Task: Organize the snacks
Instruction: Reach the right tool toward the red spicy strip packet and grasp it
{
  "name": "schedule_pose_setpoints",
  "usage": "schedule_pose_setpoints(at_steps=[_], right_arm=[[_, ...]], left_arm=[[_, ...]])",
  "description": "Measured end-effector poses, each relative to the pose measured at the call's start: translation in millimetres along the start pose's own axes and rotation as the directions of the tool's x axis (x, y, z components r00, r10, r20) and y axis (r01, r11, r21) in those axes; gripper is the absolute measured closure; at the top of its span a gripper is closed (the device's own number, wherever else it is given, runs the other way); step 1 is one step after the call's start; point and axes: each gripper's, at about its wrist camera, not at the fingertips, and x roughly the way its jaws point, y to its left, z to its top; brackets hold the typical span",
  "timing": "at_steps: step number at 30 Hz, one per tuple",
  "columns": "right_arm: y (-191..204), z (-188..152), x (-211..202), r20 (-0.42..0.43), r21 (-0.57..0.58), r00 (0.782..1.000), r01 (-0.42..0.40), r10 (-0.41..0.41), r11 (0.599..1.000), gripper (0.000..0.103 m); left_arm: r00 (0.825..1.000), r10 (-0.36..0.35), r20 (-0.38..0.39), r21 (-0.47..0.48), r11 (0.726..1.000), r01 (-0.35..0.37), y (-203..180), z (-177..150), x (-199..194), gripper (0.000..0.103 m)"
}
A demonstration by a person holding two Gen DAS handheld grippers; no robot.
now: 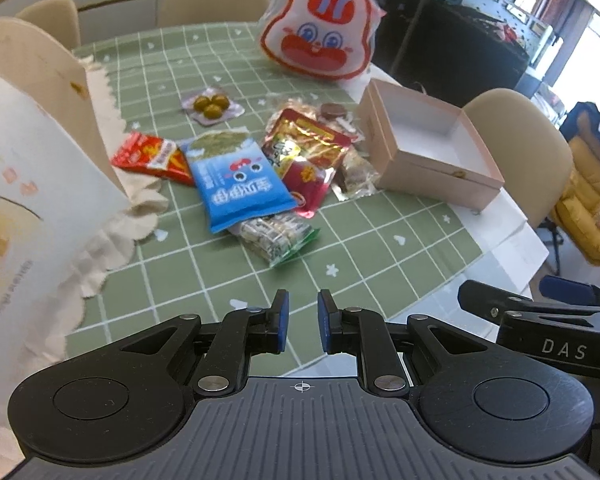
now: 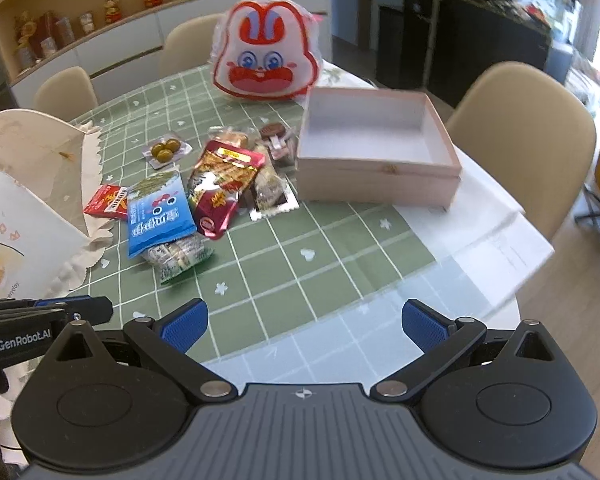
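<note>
A: What is seen nearest, and how much open room is there?

B: The left tool (image 1: 303, 322) is held low over the near edge of the worktop (image 1: 364, 248), its blue pads drawn close with a narrow gap and nothing between them; the right tool (image 2: 305, 326) is held beside it, spread wide and gripping nothing; a bare stretch of green checked cloth (image 2: 292, 248) is left between both tools and the snacks.

A: And where are the snacks found?

B: A loose heap is seen mid-worktop; a blue packet (image 1: 238, 184) is laid over a green-edged bag of wrapped sweets (image 1: 278, 236); a red packet (image 1: 154, 156) is tucked at its left, a red and gold pouch (image 1: 306, 156) overlaps it at the right; a small pack of green balls (image 1: 212, 106) lies apart, further back.

A: The containers?

B: A pink box (image 2: 374, 148) is stood open right of the heap, its white inside bare; a rabbit-faced bag (image 2: 266, 60) is propped behind it; a cream paper bag (image 1: 32, 128) leans at the left edge.
</note>
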Motion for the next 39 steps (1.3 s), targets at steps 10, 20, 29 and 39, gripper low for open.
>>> schedule_pose_setpoints(at_steps=[10, 20, 29, 39], right_arm=[[19, 6, 61, 0.026, -0.238, 0.992, -0.113, 0.123, 0.965, 0.000], [96, 48, 143, -0.039, -0.386, 0.938, -0.331, 0.343, 0.861, 0.000], [164, 63, 194, -0.085, -0.482, 0.955, -0.290, 0.286, 0.827, 0.001], [75, 48, 143, -0.095, -0.315, 0.943, -0.332, 0.318, 0.889, 0.017]], left_arm=[[0.997, -0.075, -0.028, -0.189, 0.980, 0.068, 37, -10, 32, 0.085], [0.997, 0.047, -0.053, -0.352, 0.934, -0.063, 83, -35, 17, 0.085], [0.997, 0.055, -0.052, -0.370, 0.926, -0.070, 85, -41, 12, 0.085], [0.999, 0.004, -0.053, -0.354, 0.935, -0.022, 82, -26, 30, 0.084]])
